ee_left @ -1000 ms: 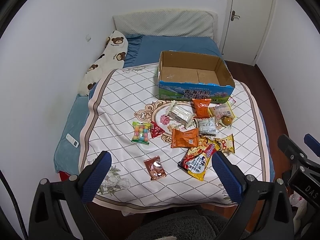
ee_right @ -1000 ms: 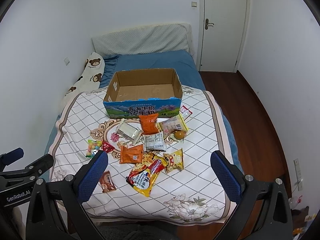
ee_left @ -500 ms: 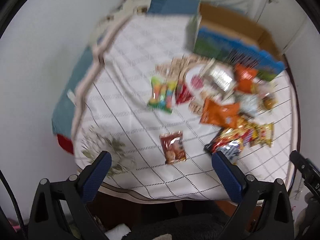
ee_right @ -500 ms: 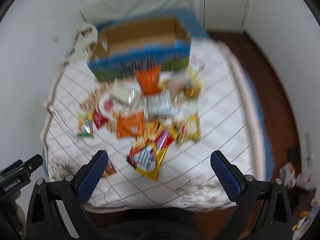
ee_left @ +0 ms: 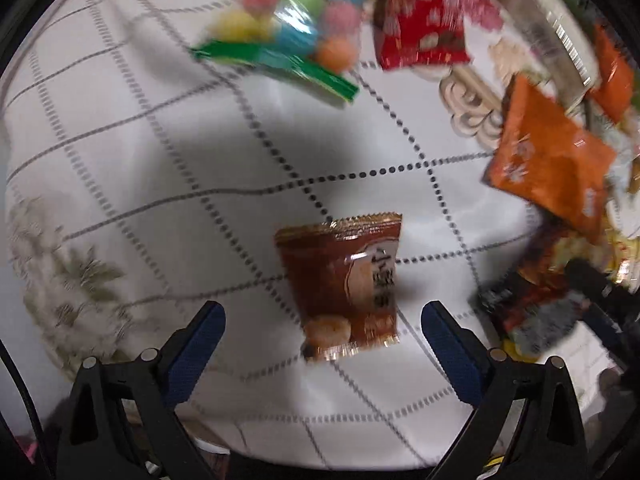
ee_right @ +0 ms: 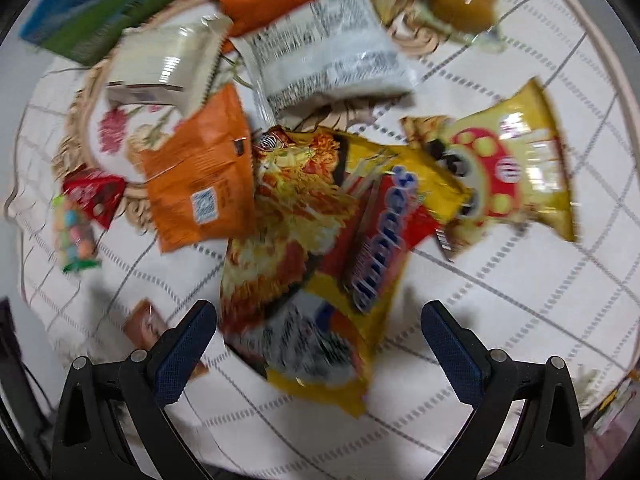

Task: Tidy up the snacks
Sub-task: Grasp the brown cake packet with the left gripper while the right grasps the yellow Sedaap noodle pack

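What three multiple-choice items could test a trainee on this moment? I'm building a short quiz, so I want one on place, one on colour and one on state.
1. Which packet lies straight ahead of the left gripper?
A. the brown packet
B. a blue tin
C. a green bottle

2. What is the main colour of the big noodle bag ahead of the right gripper?
A. purple
B. yellow
C. grey

3. How do both grippers stand?
A. shut on a packet
B. shut on nothing
C. open, holding nothing

Answers:
1 A, the brown packet sits between the lines of the left fingers in the left wrist view.
2 B, its edges and lower end are yellow, with red print.
3 C, in each wrist view the blue pads stand wide apart and grip nothing.
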`<action>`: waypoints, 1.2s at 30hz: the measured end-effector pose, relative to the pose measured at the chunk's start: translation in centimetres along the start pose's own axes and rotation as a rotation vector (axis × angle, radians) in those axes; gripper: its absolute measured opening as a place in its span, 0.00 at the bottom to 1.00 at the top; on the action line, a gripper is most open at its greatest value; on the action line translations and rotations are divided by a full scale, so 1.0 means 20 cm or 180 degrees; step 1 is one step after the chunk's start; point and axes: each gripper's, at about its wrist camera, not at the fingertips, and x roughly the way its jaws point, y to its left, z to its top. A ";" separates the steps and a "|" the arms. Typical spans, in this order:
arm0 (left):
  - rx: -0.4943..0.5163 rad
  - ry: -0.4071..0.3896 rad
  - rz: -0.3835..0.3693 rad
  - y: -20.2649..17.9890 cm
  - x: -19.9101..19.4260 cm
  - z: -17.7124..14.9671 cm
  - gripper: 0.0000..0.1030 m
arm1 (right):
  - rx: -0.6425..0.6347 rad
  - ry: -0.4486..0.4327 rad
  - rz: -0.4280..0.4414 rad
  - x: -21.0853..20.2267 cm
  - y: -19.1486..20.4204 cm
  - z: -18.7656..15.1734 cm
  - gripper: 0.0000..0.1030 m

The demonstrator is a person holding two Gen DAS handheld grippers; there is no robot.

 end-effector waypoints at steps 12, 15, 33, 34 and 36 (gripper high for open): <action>0.0227 -0.0081 0.0171 -0.06 0.12 -0.05 0.88 | -0.0175 0.0172 -0.0425 0.27 0.18 0.03 0.94; 0.0259 -0.0078 0.0167 -0.14 0.12 -0.03 0.88 | -0.0552 0.0139 -0.0571 0.29 0.24 -0.04 0.91; 0.0426 -0.0183 0.0203 -0.36 0.22 -0.05 0.66 | -0.1382 -0.0079 -0.0933 0.33 0.33 -0.25 0.90; 0.0444 -0.0203 0.0198 -0.37 0.21 -0.06 0.60 | -0.1380 -0.0079 -0.0934 0.32 0.33 -0.25 0.90; 0.0494 -0.0231 0.0202 -0.39 0.20 -0.07 0.57 | -0.1340 -0.0066 -0.0927 0.26 0.32 -0.27 0.90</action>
